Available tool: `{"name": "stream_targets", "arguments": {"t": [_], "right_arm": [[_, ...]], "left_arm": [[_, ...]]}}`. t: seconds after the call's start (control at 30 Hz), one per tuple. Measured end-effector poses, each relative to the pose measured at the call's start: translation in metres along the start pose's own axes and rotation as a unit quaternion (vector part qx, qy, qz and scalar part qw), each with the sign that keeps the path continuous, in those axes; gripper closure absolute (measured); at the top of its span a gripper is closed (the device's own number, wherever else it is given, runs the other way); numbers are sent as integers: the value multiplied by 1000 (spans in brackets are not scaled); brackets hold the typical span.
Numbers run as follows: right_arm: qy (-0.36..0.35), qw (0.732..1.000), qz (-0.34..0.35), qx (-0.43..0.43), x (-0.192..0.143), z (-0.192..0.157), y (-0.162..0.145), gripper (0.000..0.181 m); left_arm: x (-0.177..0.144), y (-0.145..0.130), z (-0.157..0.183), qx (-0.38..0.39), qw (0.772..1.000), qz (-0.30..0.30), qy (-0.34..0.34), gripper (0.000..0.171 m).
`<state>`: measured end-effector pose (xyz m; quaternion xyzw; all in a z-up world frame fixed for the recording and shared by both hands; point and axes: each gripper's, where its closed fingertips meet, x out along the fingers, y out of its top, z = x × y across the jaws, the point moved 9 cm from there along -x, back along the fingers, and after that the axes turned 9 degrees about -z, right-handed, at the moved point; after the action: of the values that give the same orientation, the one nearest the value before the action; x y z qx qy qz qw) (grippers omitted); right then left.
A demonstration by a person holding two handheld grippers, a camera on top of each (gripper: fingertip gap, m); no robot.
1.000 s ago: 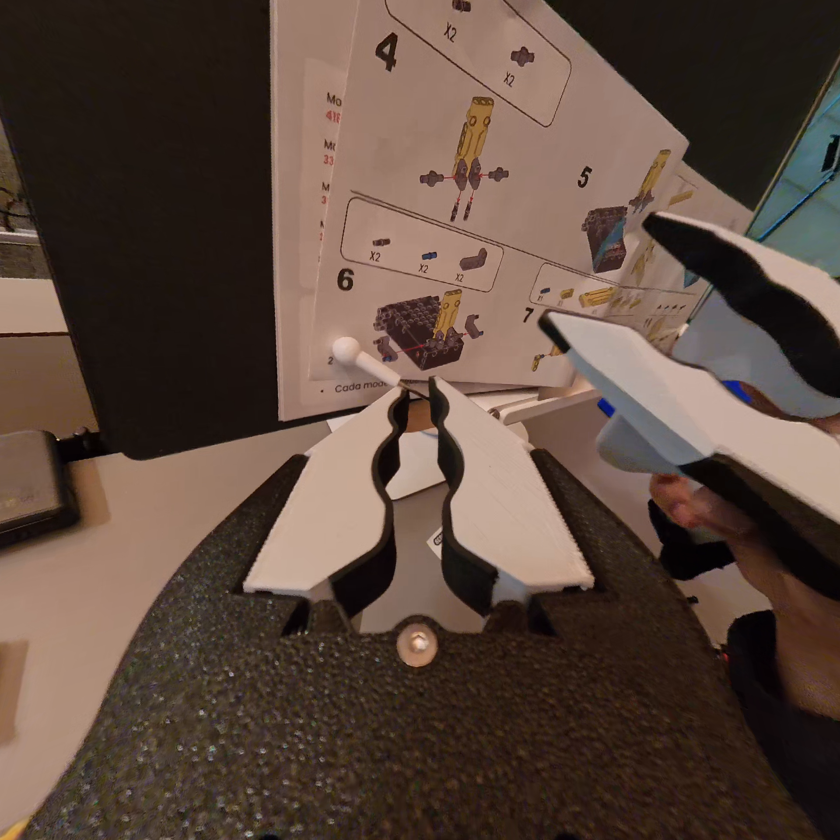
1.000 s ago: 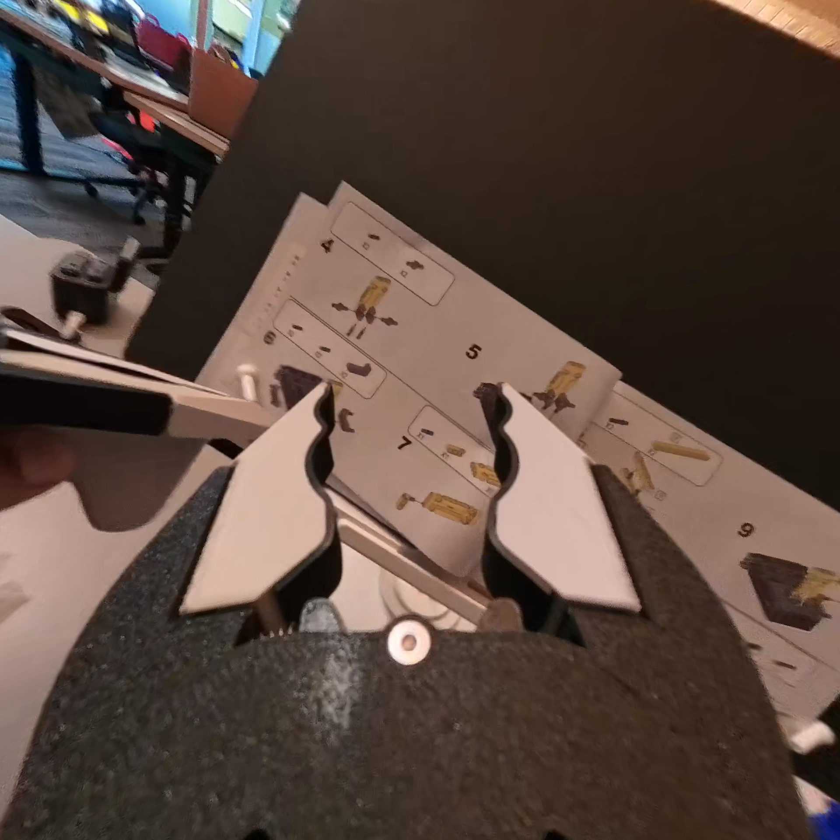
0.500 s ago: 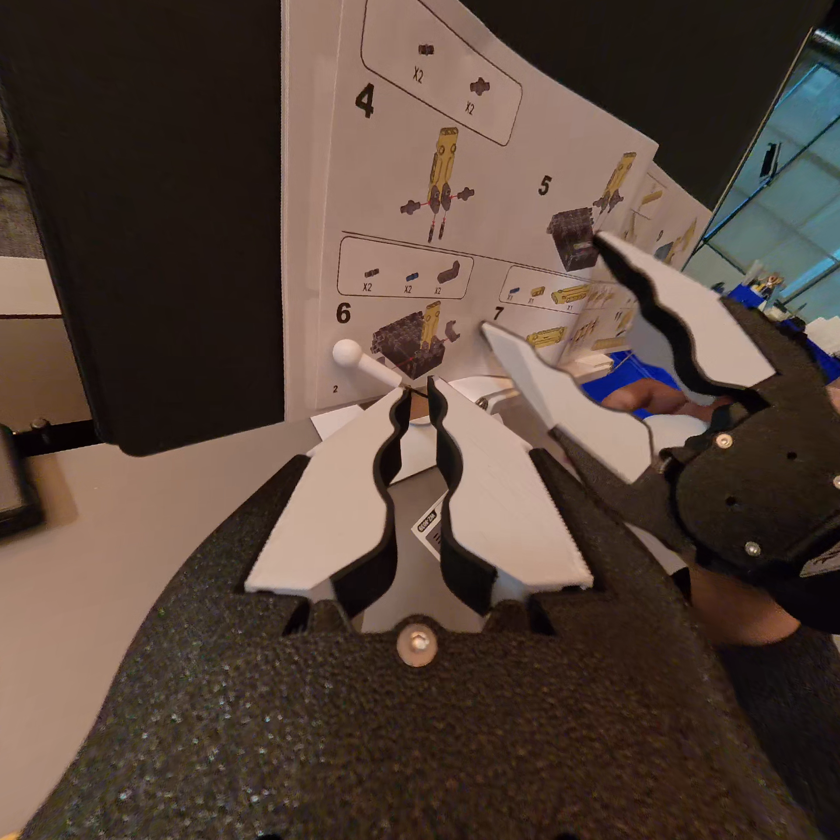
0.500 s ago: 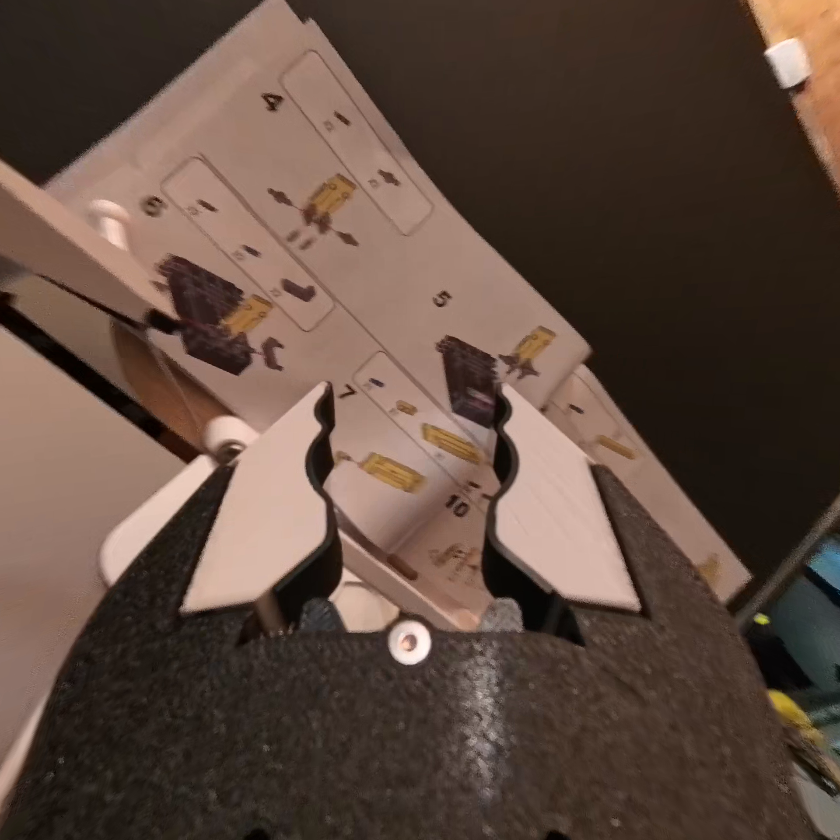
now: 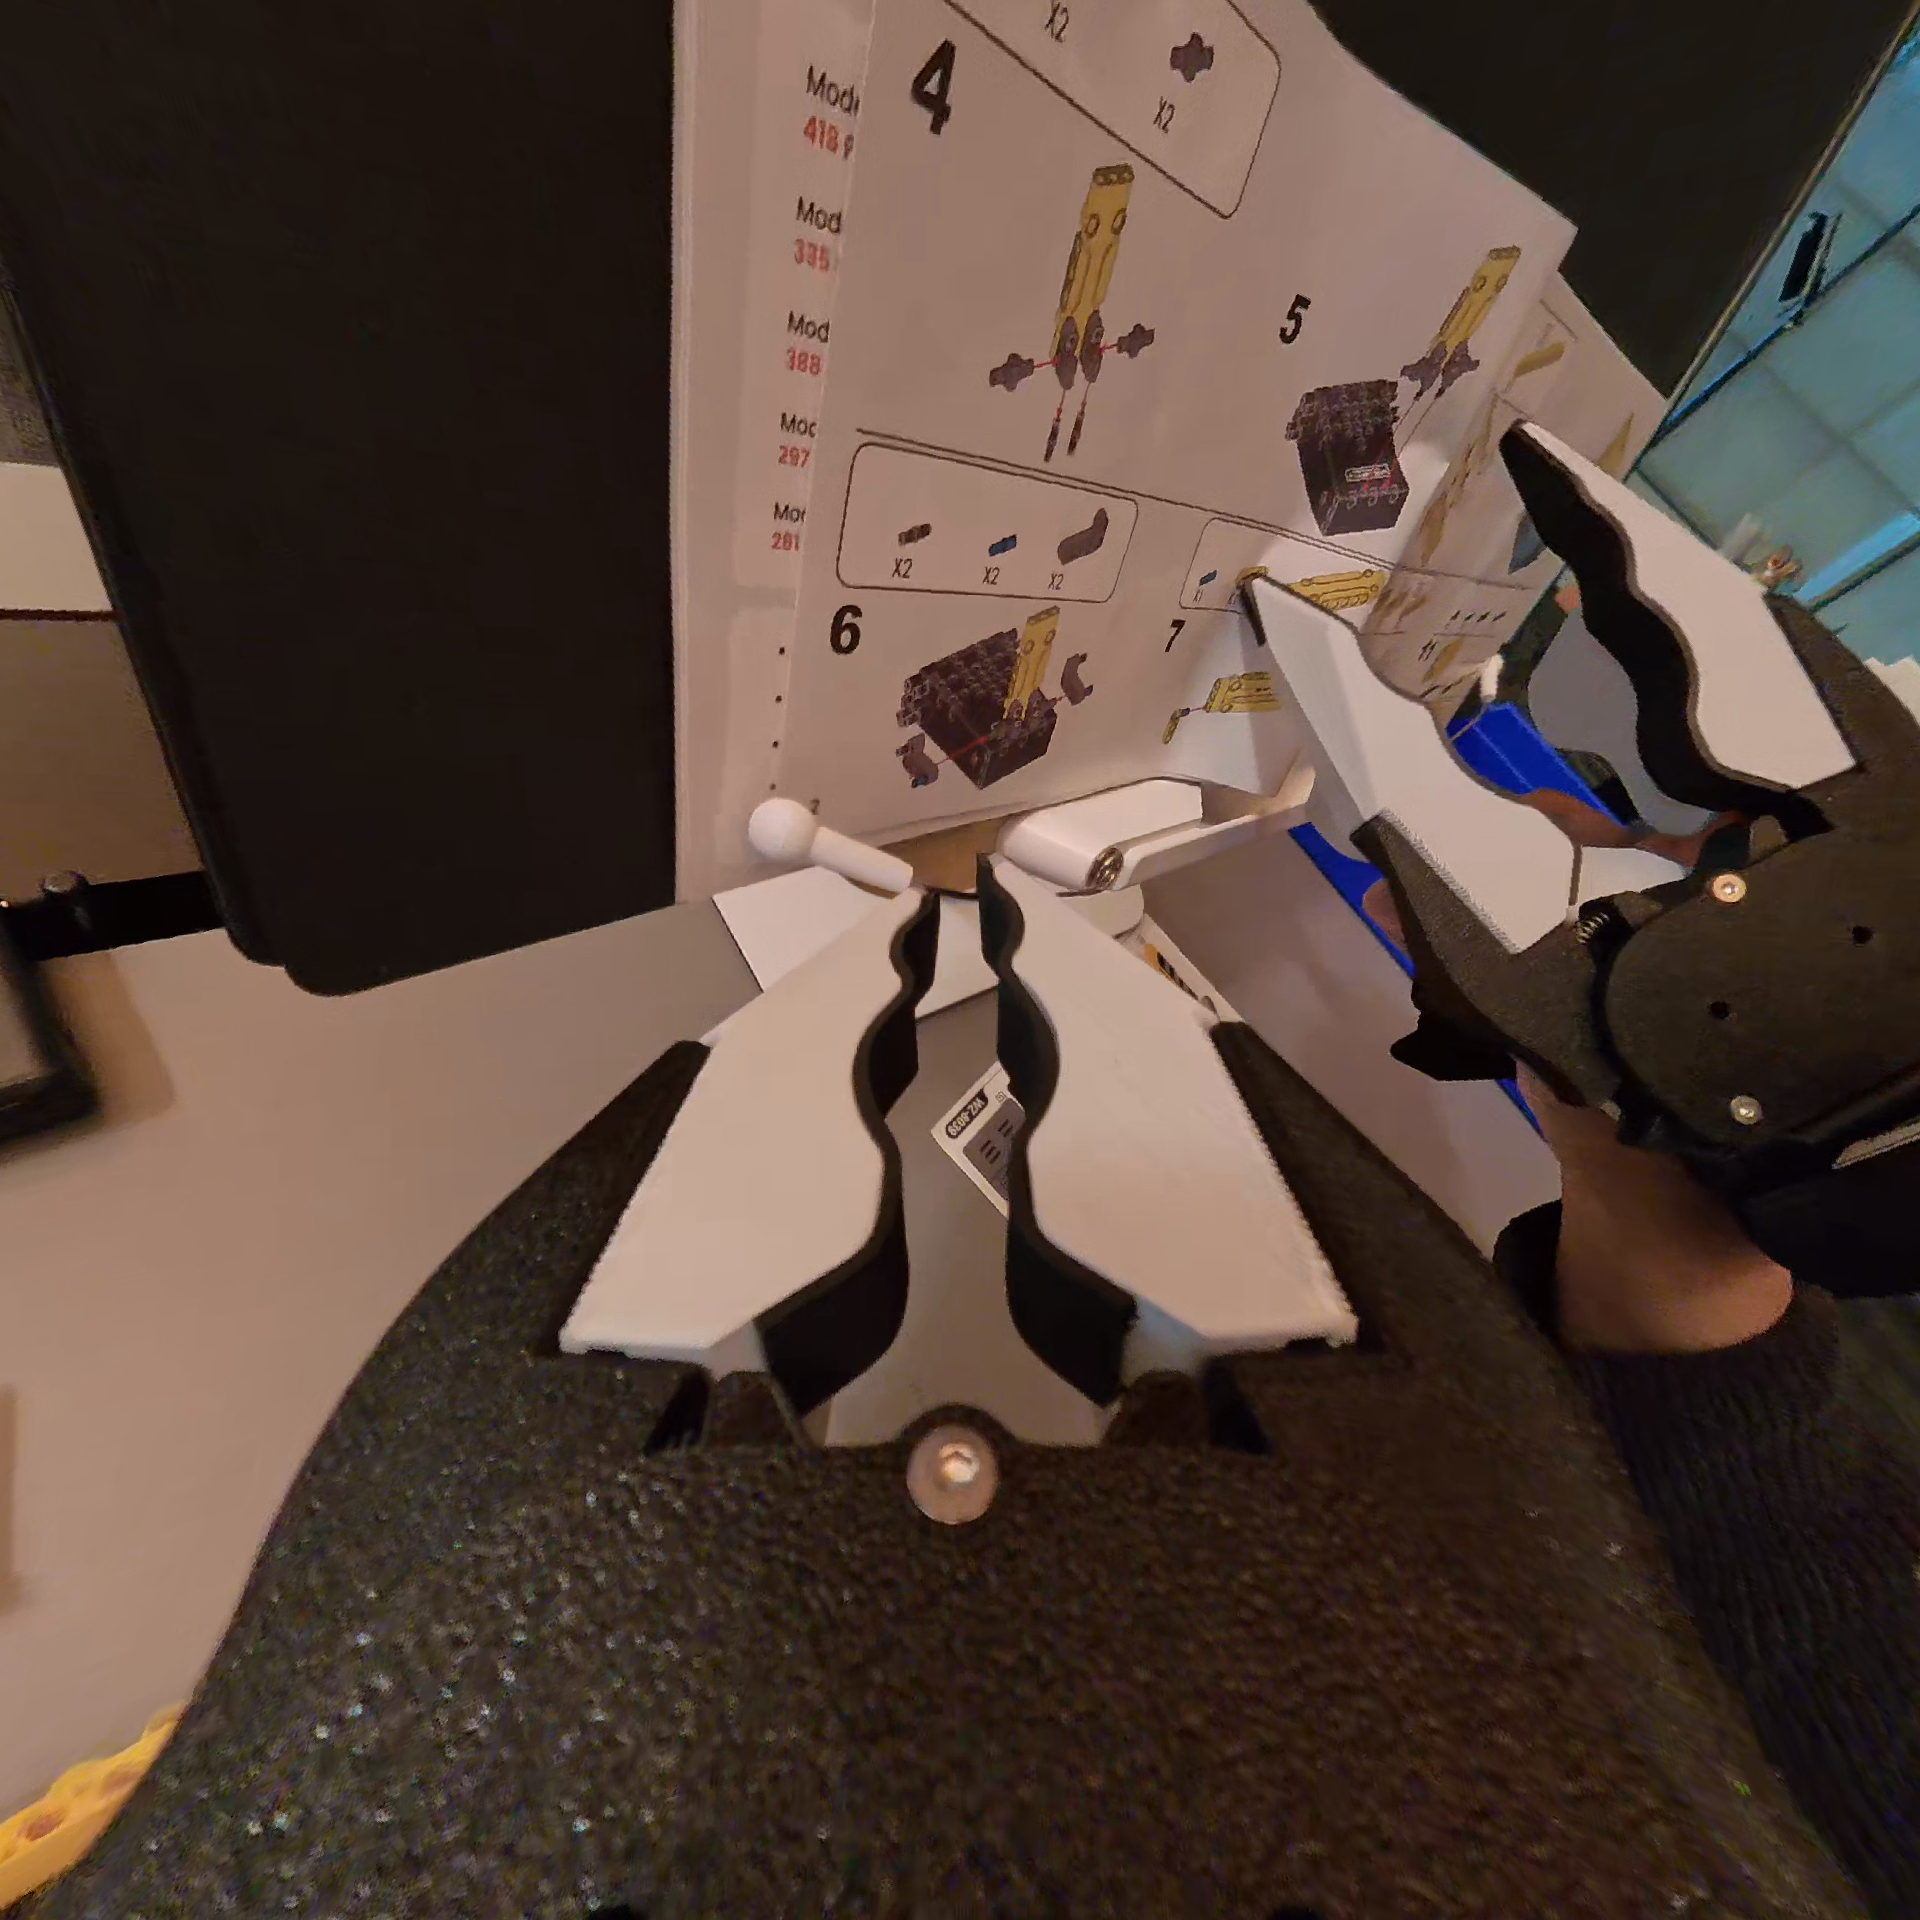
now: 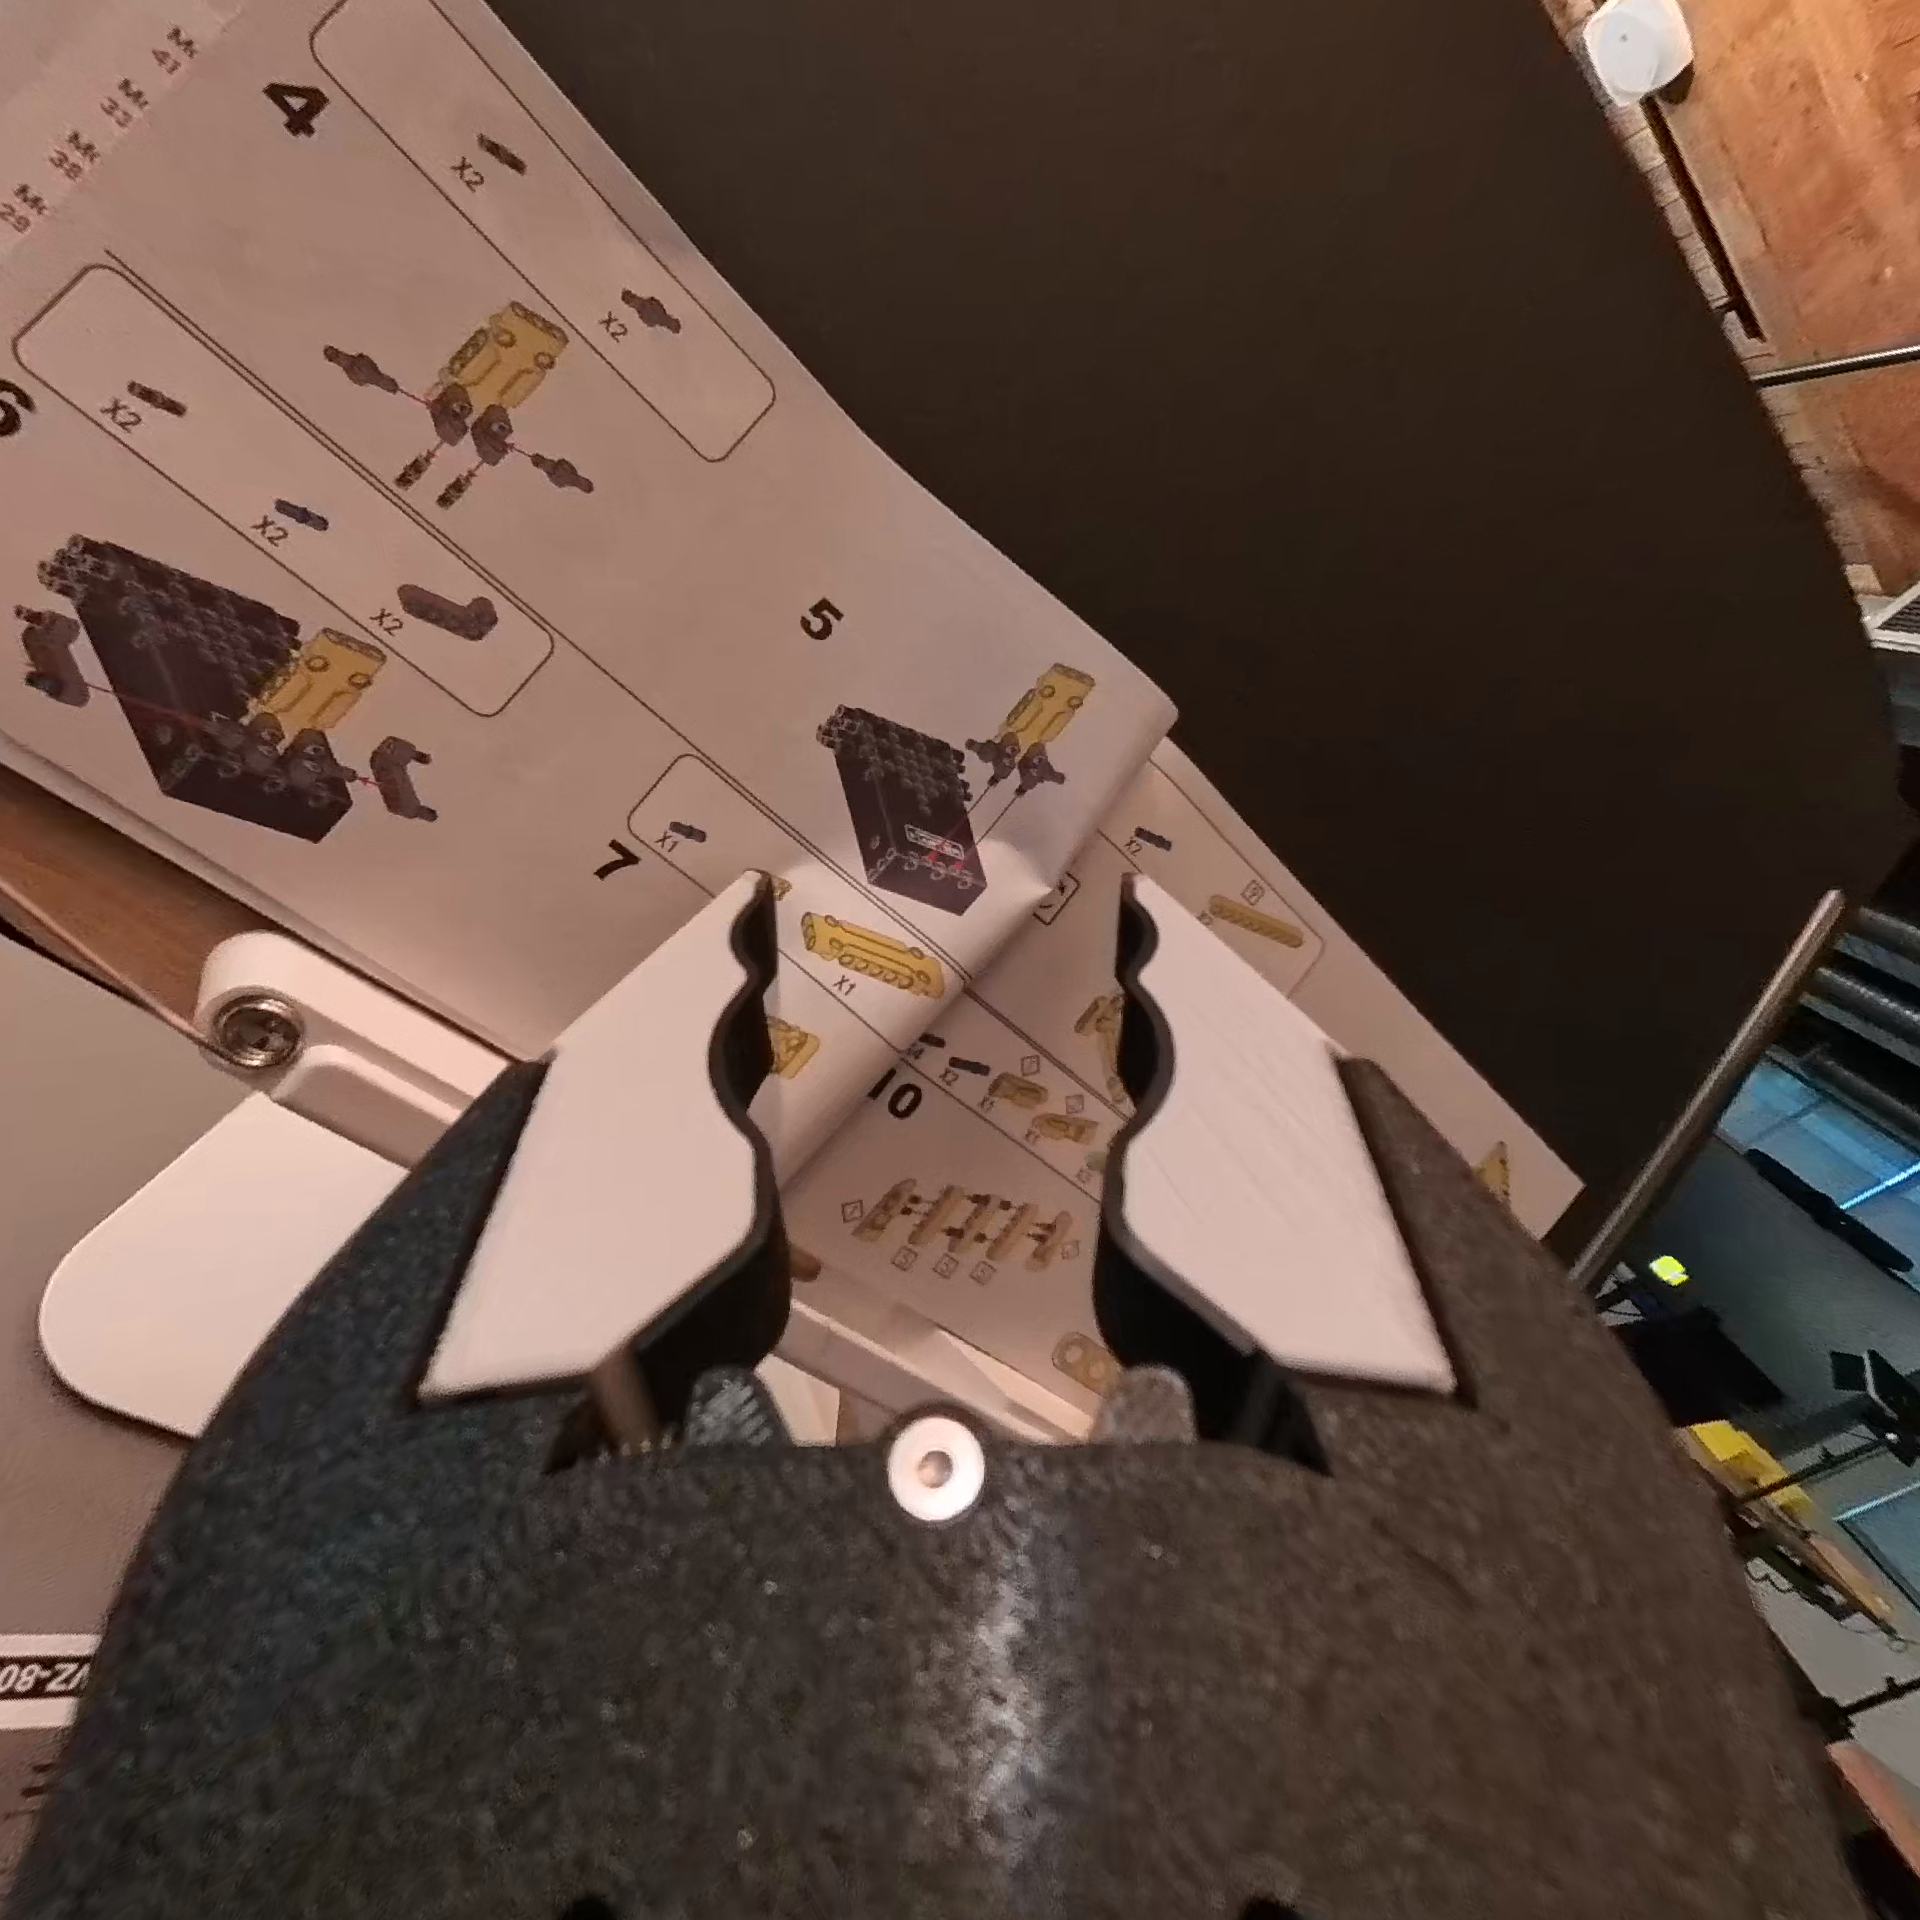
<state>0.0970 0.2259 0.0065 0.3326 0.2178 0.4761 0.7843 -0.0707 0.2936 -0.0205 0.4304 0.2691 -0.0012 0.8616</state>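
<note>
An open instruction booklet [image 5: 1039,312] stands on a white book stand [image 5: 1101,852] against a black panel [image 5: 364,416]. My left gripper [image 5: 958,891] is shut at the foot of the stand. The thin shaft of a white ball-ended peg [image 5: 779,831] runs in between its tips. My right gripper [image 5: 1387,514] is open at the booklet's right edge. In the right wrist view the gripper [image 6: 948,883] straddles the curled lower right corner of the front page [image 6: 987,894], with one finger on each side and not closed on it. The stand's hinge [image 6: 249,1029] is at the left.
The stand's white base plate [image 6: 156,1299] lies on the grey table [image 5: 260,1195]. A dark flat device [image 5: 31,1039] sits at the far left and a yellow brick [image 5: 62,1808] at the bottom left. A blue bin [image 5: 1507,748] is behind the right gripper. A hand [image 5: 1662,1278] holds that gripper.
My right gripper has swung in and turned toward the booklet's right edge, and the page corner now curls between its fingers. My left gripper has stayed shut at the peg.
</note>
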Motion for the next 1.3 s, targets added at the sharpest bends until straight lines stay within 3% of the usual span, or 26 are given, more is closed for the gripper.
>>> {"name": "stream_targets", "arguments": {"t": [0.2,0.33,0.67,0.83,0.97,1.17,1.3], "right_arm": [[-4,1000,-2,12,0,4,-1,116],[3,1000,16,3,-4,1,4,118],[139,988,54,46,-15,-22,18,118],[73,997,27,-30,-6,-32,9,117],[66,998,18,-11,-5,-28,9,115],[-6,1000,-2,-13,-3,-2,2,116],[-1,1000,-3,3,-2,1,1,117]], "left_arm": [[1,-2,-7,-28,999,-5,-35,165],[1,-1,-6,-17,1000,0,-24,165],[2,-1,-7,-20,999,2,-28,165],[2,-1,-7,-21,999,3,-29,165],[2,-2,-8,-21,999,4,-30,165],[2,-2,-8,-23,999,4,-32,165],[2,-2,-7,-25,999,6,-29,165]]}}
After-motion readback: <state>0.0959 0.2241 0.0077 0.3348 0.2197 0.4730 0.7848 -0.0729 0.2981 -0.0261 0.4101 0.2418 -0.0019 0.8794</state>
